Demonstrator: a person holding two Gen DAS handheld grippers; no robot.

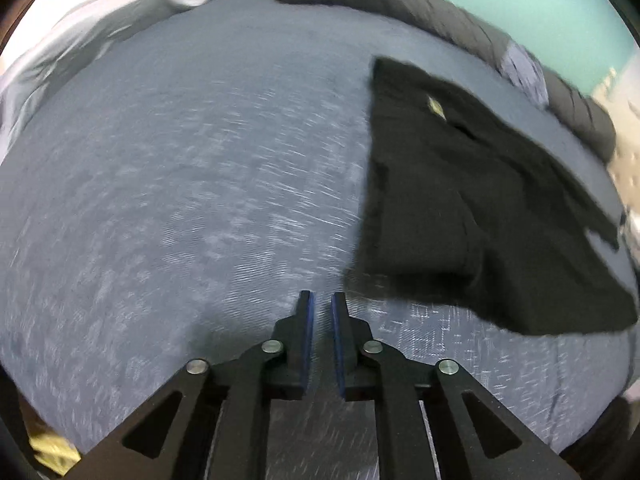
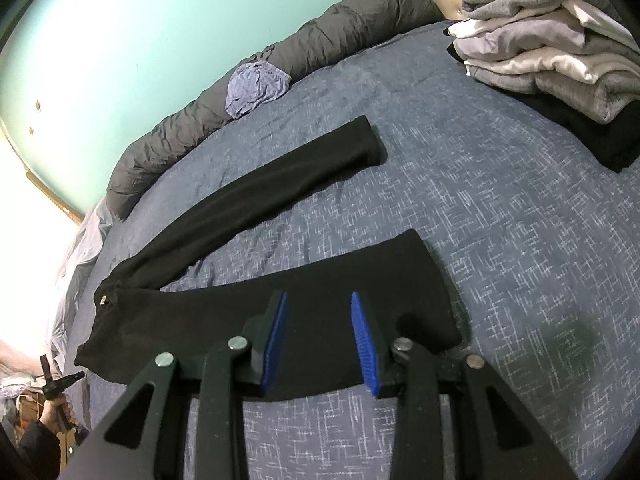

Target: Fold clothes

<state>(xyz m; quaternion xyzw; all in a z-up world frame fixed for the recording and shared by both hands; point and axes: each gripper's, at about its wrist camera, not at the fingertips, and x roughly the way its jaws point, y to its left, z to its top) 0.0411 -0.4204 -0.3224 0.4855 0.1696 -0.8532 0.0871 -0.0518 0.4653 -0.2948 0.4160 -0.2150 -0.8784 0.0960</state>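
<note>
The left hand-held gripper [image 1: 321,300] hovers over a blue bedspread [image 1: 180,200], fingers nearly together and holding nothing — black trousers [image 1: 460,208] lie ahead to its right. The right hand-held gripper [image 2: 319,300], fingers apart and empty, hangs above the trousers — a stack of folded clothes [image 2: 552,52] sits far ahead to its right.
</note>
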